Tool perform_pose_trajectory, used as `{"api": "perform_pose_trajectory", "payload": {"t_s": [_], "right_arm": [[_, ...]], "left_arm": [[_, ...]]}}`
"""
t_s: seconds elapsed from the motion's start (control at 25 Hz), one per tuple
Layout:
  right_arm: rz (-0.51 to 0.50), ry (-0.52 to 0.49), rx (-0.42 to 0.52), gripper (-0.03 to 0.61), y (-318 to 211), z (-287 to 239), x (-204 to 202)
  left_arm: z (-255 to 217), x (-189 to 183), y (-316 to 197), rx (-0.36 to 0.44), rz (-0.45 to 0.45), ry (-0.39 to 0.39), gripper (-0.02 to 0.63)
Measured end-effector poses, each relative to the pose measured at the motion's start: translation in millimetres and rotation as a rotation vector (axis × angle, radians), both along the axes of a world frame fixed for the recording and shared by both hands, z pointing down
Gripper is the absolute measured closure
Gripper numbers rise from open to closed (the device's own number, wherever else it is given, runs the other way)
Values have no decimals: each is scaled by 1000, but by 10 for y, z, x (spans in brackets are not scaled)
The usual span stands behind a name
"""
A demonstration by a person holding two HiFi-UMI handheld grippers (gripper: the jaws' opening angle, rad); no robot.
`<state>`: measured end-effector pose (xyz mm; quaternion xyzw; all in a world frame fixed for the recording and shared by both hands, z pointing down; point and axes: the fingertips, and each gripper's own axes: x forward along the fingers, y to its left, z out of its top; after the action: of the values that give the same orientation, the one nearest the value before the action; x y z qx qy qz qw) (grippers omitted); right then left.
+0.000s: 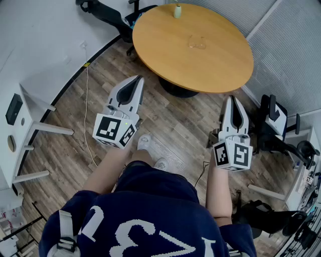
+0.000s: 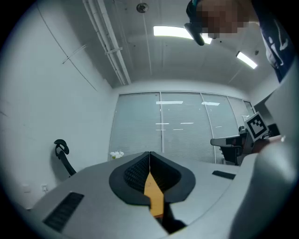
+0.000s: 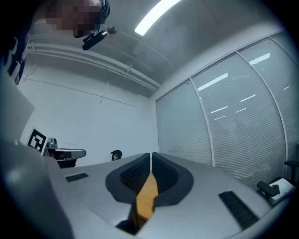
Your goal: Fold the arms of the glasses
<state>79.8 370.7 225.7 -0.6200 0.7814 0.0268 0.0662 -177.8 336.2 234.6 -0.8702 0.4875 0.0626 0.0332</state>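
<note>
Nearest us, our left claw (image 1: 136, 80) and right claw (image 1: 234, 99) were pinched closed, empty, well apart from the glasses (image 1: 197, 43) on the counter (image 1: 160, 40), which we judged light, fragile, best gripped by one arm.

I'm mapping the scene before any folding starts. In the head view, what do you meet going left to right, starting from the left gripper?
left gripper → small pale vase → glasses → right gripper → office chair
</note>
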Motion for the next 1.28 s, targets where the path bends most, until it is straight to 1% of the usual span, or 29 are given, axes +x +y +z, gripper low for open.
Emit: {"api": "perform_pose_trajectory", "payload": {"t_s": [0.2,0.4,0.56,0.72,0.88,1.0,1.12,1.28], "right_arm": [[-7,-4,3,543,287,-32,13],[-11,-10,9,543,444,-73,31],[-6,-73,18,543,458,-69,132],[-3,-71,15,543,358,-62,143],[2,-64,23,543,119,-70,175],[13,-63,24,543,-178,-85,243],[23,-68,25,543,-587,-105,284],[32,-56,29,543,-1225,-163,222]], "left_arm": [[-27,99,265,4,18,-7,598],[-51,140,408,10,24,-11,598],[-10,195,427,0,32,-18,598],[44,202,321,-11,38,-18,598],[91,234,47,-14,44,-12,598],[108,275,-269,-15,51,-7,598],[96,278,-706,-10,45,-12,598],[38,199,-1387,-7,47,2,598]]}}
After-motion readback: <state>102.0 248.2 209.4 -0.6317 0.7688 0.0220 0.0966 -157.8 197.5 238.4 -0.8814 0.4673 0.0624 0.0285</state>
